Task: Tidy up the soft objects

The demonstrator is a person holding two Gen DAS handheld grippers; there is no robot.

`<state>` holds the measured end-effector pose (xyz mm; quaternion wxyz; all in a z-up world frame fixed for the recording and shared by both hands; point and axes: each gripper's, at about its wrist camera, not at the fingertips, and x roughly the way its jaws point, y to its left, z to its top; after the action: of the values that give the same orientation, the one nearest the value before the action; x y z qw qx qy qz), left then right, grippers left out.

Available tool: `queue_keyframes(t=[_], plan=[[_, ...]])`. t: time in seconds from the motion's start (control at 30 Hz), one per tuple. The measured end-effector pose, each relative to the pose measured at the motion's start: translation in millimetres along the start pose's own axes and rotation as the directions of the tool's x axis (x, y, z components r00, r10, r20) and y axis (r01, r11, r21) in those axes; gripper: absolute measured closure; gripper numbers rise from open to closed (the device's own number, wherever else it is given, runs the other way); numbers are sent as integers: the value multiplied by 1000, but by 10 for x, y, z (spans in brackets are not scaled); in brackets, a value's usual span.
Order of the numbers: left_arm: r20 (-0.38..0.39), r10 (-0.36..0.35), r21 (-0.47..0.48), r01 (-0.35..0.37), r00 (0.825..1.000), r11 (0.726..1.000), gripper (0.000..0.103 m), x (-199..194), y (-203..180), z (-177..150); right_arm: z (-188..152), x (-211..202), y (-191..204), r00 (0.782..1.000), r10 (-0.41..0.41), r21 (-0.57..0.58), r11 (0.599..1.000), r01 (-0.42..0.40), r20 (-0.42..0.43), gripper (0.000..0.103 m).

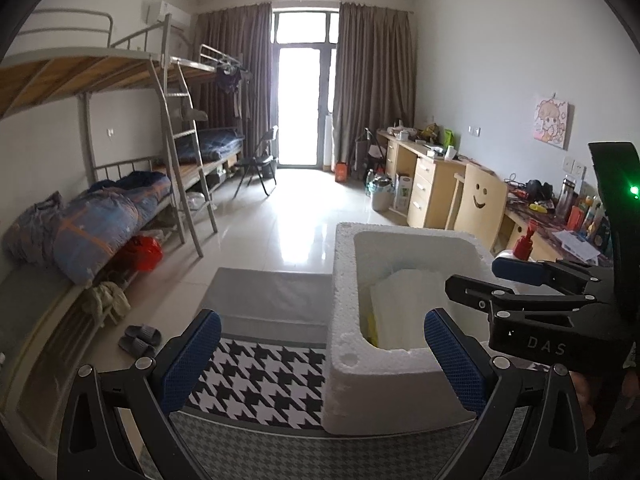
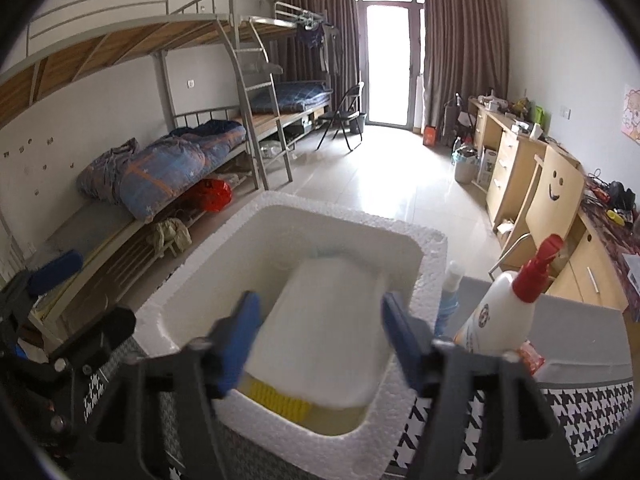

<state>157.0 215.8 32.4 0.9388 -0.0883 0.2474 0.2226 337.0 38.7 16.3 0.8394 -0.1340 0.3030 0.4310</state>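
White pack (image 2: 324, 332) lies loose between my right gripper (image 2: 316, 344) open fingers; left gripper (image 1: 320, 360) open too. Rising carelessly, a finger perhaps snags it.

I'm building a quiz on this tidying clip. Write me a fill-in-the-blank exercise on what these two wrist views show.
1. The soft white pad lies inside the white ____ box.
2. Under the pad's near edge peeks a ____ ridged thing.
3. The white spray bottle beside the box has a ____ nozzle.
4. The right gripper stands ____ above the pad.

Missing words: foam; yellow; red; open
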Motion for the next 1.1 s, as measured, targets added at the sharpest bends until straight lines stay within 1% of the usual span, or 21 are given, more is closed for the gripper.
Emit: queue_keyframes(t=[0.03,0.17,0.3,0.4,0.47,0.5,0.53,0.63,0.8,0.97,1.1], plan=[[1,0,-4,0,1000,1000,1,-6,7,-6,-9,-8,5,1000,1,-3,1000,-1,2,32],[20,54,8,-55,998,998,1,-39,-5,-30,-30,-76,-3,1000,-3,-5,1000,3,13,32],[35,75,13,-75,997,997,1,-80,-15,-54,-63,-169,13,1000,-2,-8,1000,3,30,32],[66,106,10,-107,992,994,1,-157,-8,-64,-110,-282,27,999,-2,-9,1000,2,50,32],[73,101,11,-102,992,995,1,-195,-18,-61,-126,-331,50,998,0,-18,1000,1,63,32],[73,99,10,-100,992,995,1,-207,-23,-58,-144,-383,58,997,8,-22,1000,-6,76,29],[78,100,9,-101,992,995,1,-237,-26,-58,-143,-414,68,996,13,-23,1000,-11,85,23],[92,96,12,-97,991,995,1,-307,-46,-58,-170,-524,81,993,12,-21,1000,-9,117,12],[107,86,11,-88,991,996,1,-428,-80,-86,-264,-692,132,988,-11,-38,999,17,153,10],[124,63,13,-66,990,998,1,-565,-118,-126,-344,-842,157,983,-2,-30,1000,7,181,10],[144,53,28,-58,988,998,1,-675,-166,-160,-420,-956,157,980,-10,-29,999,17,201,9]])
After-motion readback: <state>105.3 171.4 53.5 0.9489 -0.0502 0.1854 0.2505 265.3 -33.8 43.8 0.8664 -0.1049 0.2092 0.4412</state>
